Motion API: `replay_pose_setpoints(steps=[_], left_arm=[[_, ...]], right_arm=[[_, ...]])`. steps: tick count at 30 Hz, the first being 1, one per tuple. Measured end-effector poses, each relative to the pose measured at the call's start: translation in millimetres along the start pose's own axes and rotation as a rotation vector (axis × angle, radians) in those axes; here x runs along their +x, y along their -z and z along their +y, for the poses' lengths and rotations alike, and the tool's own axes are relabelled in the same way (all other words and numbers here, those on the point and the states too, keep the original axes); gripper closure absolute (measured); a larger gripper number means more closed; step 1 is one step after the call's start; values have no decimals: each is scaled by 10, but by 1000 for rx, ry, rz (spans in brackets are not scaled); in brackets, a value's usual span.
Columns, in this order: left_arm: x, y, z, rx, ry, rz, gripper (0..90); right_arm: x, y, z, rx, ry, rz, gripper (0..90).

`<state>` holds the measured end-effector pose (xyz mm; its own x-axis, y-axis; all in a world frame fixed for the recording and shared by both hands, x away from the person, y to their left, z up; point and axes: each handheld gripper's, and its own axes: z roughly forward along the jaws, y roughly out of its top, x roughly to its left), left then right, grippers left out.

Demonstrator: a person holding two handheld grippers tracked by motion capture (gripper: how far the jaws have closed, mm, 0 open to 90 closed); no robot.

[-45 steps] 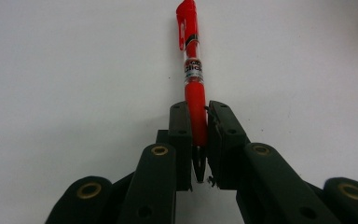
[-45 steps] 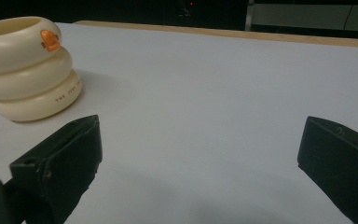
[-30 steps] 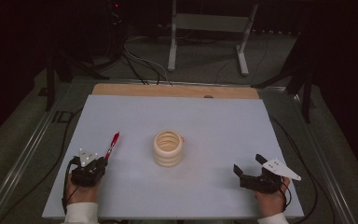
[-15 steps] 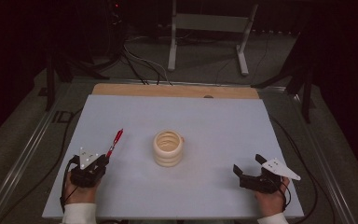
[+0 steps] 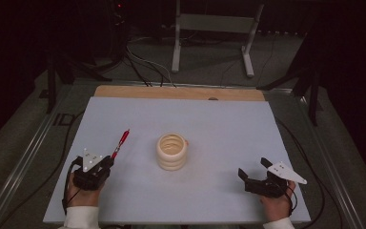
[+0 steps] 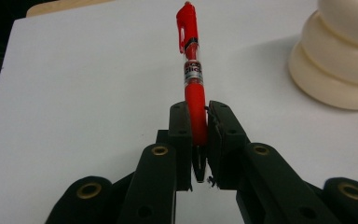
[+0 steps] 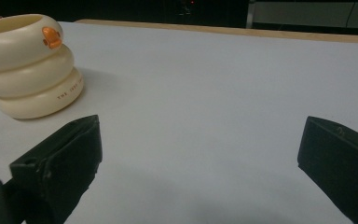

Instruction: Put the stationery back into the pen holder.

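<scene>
A red pen (image 6: 192, 74) points away from me, its lower end clamped between the jaws of my left gripper (image 6: 199, 122), which is shut on it. From above, the pen (image 5: 120, 142) sticks out forward and to the right of that gripper (image 5: 107, 160) at the table's front left. A cream ribbed cup (image 5: 172, 151) made of stacked rings stands near the middle of the white board, with an orange mark on its rim (image 7: 51, 37). My right gripper (image 5: 253, 170) rests at the front right, open wide with nothing between its fingers (image 7: 65, 154).
The white board (image 5: 219, 129) lies on a wooden tabletop whose far edge (image 5: 178, 92) shows behind it. Cables (image 5: 143, 62) and a metal stand (image 5: 212, 28) sit on the dark floor beyond. Rails run along both sides of the table.
</scene>
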<state>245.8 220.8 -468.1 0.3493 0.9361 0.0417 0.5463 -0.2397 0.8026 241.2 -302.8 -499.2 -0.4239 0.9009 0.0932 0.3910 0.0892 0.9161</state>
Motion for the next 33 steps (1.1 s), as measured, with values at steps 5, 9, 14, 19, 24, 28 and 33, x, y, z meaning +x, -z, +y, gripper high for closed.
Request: replay_pose_setpoints(steps=[5,9,14,19,24,28,33], left_arm=[[-45,32,64,-15,-18,-34,816],[-79,65,98,-27,-30,-46,816],[-108,103,141,-44,-38,-64,815],[-137,135,180,-52,-53,-86,815],[-181,168,227,-61,-72,-121,815],[-227,182,270,-64,-94,-143,815],[-273,188,316,-65,-115,-168,815]], right_arm=[[-2,-1,0,-1,2,1,0],[0,-1,0,0,2,1,0],[2,-2,0,2,5,2,0],[2,-3,0,3,4,2,0],[2,-5,-1,4,5,3,0],[2,-6,-2,5,4,3,0],[2,-7,-2,6,4,3,0]])
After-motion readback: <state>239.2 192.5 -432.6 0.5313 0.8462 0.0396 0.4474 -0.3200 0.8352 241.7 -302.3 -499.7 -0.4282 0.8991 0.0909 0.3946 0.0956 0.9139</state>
